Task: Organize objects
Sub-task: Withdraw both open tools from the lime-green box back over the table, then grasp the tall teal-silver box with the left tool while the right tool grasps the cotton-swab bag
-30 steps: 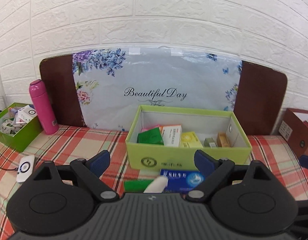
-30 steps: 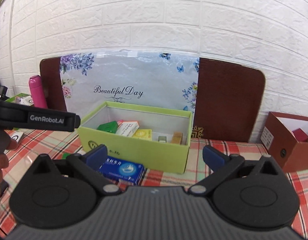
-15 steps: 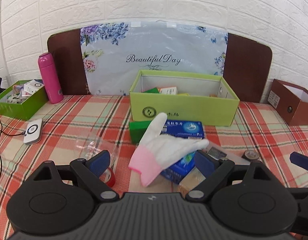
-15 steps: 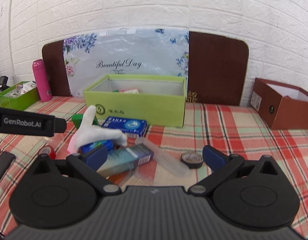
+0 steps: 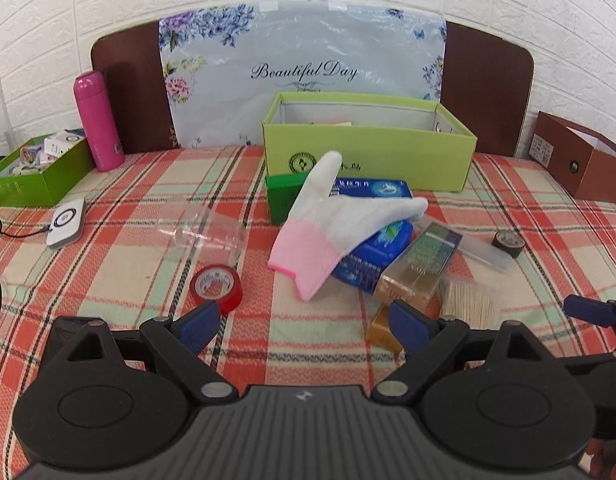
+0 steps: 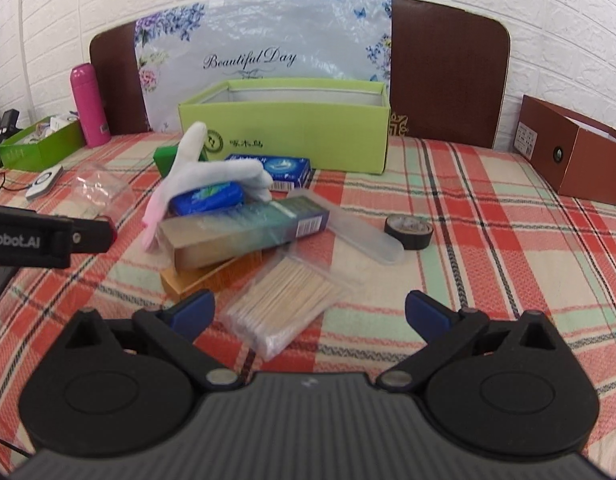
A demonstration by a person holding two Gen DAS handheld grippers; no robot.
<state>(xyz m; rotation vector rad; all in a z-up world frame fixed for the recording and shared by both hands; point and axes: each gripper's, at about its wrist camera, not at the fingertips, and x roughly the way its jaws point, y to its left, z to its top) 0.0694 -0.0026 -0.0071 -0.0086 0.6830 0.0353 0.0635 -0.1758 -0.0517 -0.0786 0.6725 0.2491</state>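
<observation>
A pile lies on the plaid cloth before the light green box (image 5: 368,152) (image 6: 291,132): a white and pink glove (image 5: 332,224) (image 6: 195,176) over a blue packet (image 5: 384,246) (image 6: 207,198), a blue carton (image 5: 372,189) (image 6: 275,166), a green box (image 5: 281,196), a long teal and gold carton (image 5: 420,268) (image 6: 247,228), a clear pack of wooden sticks (image 6: 291,300) (image 5: 470,300) and a clear case (image 6: 364,236). My left gripper (image 5: 303,324) is open and empty, short of the pile. My right gripper (image 6: 308,312) is open and empty, over the stick pack.
Red tape roll (image 5: 216,284), clear cup (image 5: 205,236) and white charger (image 5: 65,222) lie left. Black tape roll (image 6: 408,231) (image 5: 507,243) lies right. A pink bottle (image 5: 99,120), a dark green box (image 5: 31,172) and a brown box (image 6: 572,152) stand near the back.
Both grippers pulled back and tilted down from the light green box. The pile of loose objects on the cloth came into view in front of them. Both stayed open.
</observation>
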